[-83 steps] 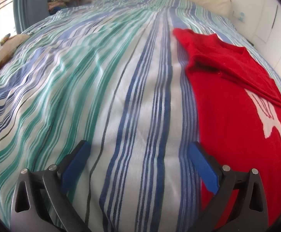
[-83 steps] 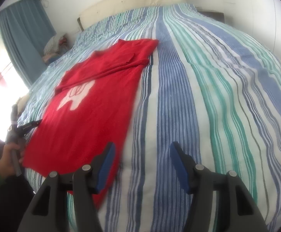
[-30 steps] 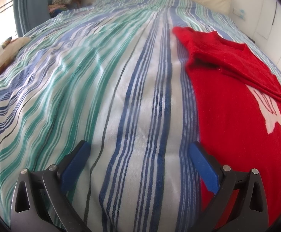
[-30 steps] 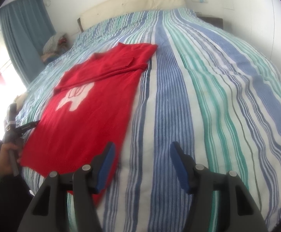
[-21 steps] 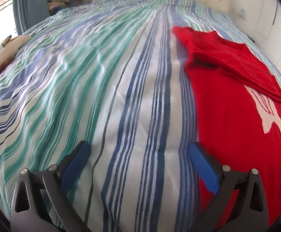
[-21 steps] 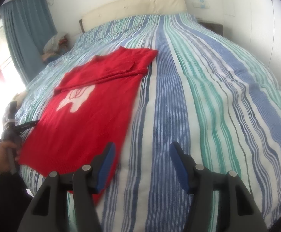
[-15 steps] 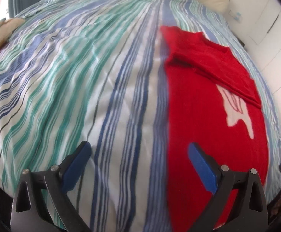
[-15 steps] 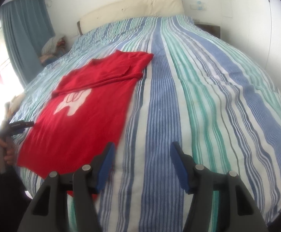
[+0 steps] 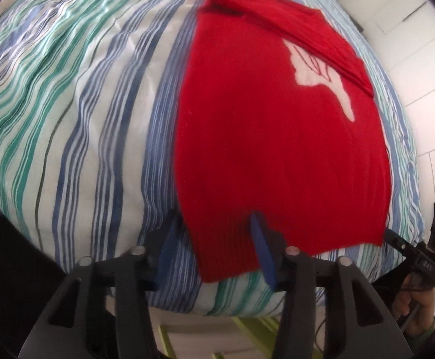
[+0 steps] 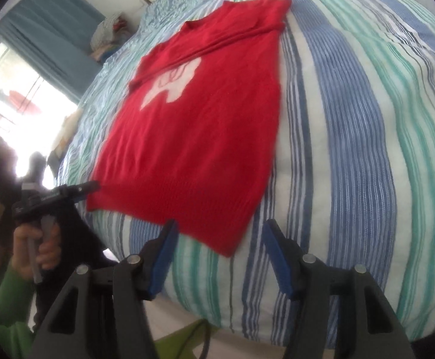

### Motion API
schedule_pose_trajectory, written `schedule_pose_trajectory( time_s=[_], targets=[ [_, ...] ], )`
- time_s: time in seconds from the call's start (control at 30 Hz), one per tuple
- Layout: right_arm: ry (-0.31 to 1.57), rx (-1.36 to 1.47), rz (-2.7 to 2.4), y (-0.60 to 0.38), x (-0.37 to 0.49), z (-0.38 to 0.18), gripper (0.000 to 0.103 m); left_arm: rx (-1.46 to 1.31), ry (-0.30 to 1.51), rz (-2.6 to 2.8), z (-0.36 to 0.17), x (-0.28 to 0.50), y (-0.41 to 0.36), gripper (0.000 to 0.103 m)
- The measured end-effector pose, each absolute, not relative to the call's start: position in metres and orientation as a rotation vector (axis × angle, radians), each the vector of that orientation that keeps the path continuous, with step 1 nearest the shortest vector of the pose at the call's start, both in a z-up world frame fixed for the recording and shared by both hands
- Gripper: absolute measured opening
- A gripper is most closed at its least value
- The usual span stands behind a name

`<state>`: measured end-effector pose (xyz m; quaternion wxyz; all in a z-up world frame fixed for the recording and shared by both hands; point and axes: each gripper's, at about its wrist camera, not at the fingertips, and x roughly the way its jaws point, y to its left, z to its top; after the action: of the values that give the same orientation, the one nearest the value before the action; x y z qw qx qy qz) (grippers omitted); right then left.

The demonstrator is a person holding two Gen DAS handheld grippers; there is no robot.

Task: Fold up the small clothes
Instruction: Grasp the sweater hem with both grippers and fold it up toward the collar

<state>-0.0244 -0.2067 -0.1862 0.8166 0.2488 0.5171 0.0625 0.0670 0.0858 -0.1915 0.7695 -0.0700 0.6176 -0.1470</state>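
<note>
A red knit sweater (image 9: 277,119) with a white motif lies flat on the striped bed, its top part folded over; it also shows in the right wrist view (image 10: 199,119). My left gripper (image 9: 214,239) is open, its fingers either side of the hem's near-left corner. My right gripper (image 10: 217,248) is open at the hem's near-right corner, which lies between the fingers. Each gripper shows in the other's view, the right one (image 9: 408,248) and the left one (image 10: 79,193), beside the hem.
The striped bedspread (image 9: 68,104) covers the whole bed (image 10: 366,119). A blue curtain (image 10: 47,39) and bright window are at the far left. A pile of clothes (image 10: 109,30) sits near the headboard. The bed's near edge drops to the floor below the grippers.
Both grippers have pulled back and swung inward to the sweater's bottom hem corners at the bed's edge. Their jaws are narrower than before but still open.
</note>
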Motion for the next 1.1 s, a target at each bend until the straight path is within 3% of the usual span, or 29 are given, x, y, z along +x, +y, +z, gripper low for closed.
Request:
schedule_pose_trajectory(
  time_s=[0.03,0.07,0.1,0.13,0.17,0.37,0.5,0.67,0.87,0.93,1.0,1.07,1.1],
  targets=[
    [1.114,0.575,0.126,-0.207,-0.021,-0.195,0.056,-0.136,1.357,-0.329,-0.191,0.065,0.084,0.019],
    [1.125,0.618,0.134,-0.205,-0.018,-0.203,0.047,-0.116,1.374,-0.336,-0.191,0.063,0.083,0.004],
    [1.136,0.638,0.146,-0.203,-0.016,-0.208,0.039,-0.104,1.382,-0.34,-0.192,0.061,0.081,0.004],
    [1.147,0.631,0.147,-0.201,-0.015,-0.211,0.009,-0.104,1.38,-0.346,-0.189,0.059,0.081,0.002],
    [1.154,0.618,0.139,-0.199,-0.015,-0.212,0.004,-0.115,1.38,-0.353,-0.187,0.059,0.082,0.002],
    [1.068,0.65,0.137,-0.216,-0.022,-0.173,0.004,-0.333,1.287,-0.487,-0.138,0.075,0.1,0.001],
    [0.946,0.667,0.122,-0.238,0.003,-0.139,0.004,-0.441,1.164,-0.524,-0.11,0.131,0.098,0.001],
    [0.834,0.633,0.056,-0.28,0.099,-0.122,0.004,-0.473,1.115,-0.491,-0.108,0.249,0.068,0.002],
    [0.831,0.55,-0.012,-0.306,0.255,-0.114,0.004,-0.366,1.142,-0.37,-0.138,0.384,0.031,0.004],
    [0.864,0.53,-0.007,-0.309,0.303,-0.123,0.005,-0.357,1.175,-0.284,-0.158,0.416,0.028,0.013],
    [0.869,0.56,-0.013,-0.315,0.335,-0.138,0.01,-0.379,1.159,-0.203,-0.163,0.429,0.038,0.032],
    [0.871,0.575,-0.048,-0.32,0.349,-0.143,0.035,-0.402,1.108,-0.166,-0.154,0.429,0.052,0.053],
    [0.855,0.567,-0.056,-0.32,0.349,-0.14,0.037,-0.411,1.077,-0.171,-0.148,0.422,0.06,0.057]
  ],
)
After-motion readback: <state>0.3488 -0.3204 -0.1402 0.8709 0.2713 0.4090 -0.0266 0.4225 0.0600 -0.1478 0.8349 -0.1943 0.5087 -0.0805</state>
